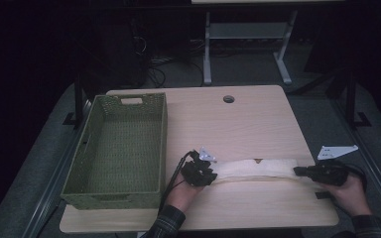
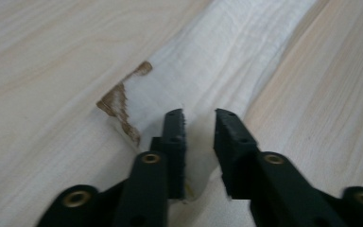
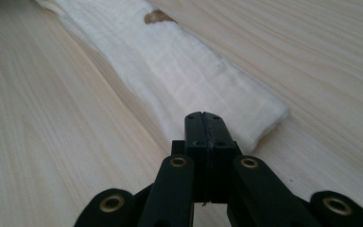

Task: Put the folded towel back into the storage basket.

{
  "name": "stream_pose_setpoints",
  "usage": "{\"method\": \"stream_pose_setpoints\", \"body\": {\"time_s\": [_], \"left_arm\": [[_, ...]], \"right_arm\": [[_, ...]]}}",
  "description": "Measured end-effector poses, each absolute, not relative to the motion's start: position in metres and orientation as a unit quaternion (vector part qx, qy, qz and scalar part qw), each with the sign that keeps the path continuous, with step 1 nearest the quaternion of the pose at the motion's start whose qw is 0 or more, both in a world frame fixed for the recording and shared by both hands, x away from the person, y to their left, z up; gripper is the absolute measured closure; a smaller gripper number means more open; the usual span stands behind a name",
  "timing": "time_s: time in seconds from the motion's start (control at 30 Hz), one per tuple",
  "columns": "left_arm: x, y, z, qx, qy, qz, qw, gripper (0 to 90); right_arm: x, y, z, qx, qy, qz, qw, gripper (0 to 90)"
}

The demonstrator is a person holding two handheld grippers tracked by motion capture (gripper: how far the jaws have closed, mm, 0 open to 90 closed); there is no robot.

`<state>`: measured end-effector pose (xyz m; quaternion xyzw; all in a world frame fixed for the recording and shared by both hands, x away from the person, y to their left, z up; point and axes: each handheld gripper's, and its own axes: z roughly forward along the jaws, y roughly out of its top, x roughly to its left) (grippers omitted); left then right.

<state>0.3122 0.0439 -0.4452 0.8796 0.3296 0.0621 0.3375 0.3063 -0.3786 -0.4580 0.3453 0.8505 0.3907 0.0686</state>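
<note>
- Two grippers are engaged with one long white cloth (image 1: 255, 168), which is seen folded lengthwise into a narrow strip and laid flat across the near half of the table (image 1: 248, 119), parallel to its near edge.
- At the table's left edge a green woven basket (image 1: 121, 148) is seen standing empty; the cloth lies just beside its right wall, not inside it.
- The lengthwise folding is judged to be done, since the strip lies even and smooth; what appears left is folding it shorter or lifting it, and possibly placing it in the basket.
- The left gripper (image 2: 199, 124) is held at the strip's left end, near the basket's near right corner. Its jaws are seen parted with a clear gap, the white fabric lying under and between them; no pressure on the cloth can be made out, so that end is judged released.
- A small brown mark (image 2: 120, 101) is seen at the cloth's far edge, just beyond the left gripper.
- The right gripper (image 3: 203, 118) is held at the strip's right end, close to the table's right edge. Its jaws are seen pressed tightly together; whether a thin cloth edge is pinched between them cannot be told, as the strip's end lies just beside the tips.
</note>
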Motion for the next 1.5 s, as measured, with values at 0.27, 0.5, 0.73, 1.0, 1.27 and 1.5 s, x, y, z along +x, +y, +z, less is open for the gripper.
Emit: {"method": "stream_pose_setpoints", "body": {"time_s": [0.27,0.5,0.73,1.0,1.27,1.5], "left_arm": [[0.321,0.043,-0.438,0.875,0.327,0.071,0.349,50.7],[0.328,0.040,-0.434,0.874,0.319,0.079,0.358,44.7],[0.331,0.040,-0.433,0.869,0.322,0.078,0.368,44.1],[0.331,0.041,-0.432,0.866,0.325,0.081,0.371,44.0],[0.331,0.041,-0.433,0.867,0.325,0.080,0.370,43.9],[0.330,0.042,-0.431,0.863,0.326,0.082,0.378,43.8]], "right_arm": [[0.295,-0.356,-0.458,0.330,0.856,0.395,0.041,89.9],[0.305,-0.344,-0.466,0.325,0.874,0.357,0.053,89.9],[0.324,-0.342,-0.466,0.330,0.876,0.344,0.070,90.0],[0.350,-0.338,-0.466,0.335,0.875,0.339,0.079,90.0],[0.384,-0.327,-0.466,0.341,0.870,0.346,0.079,90.0],[0.416,-0.312,-0.470,0.341,0.866,0.358,0.075,90.0]]}}
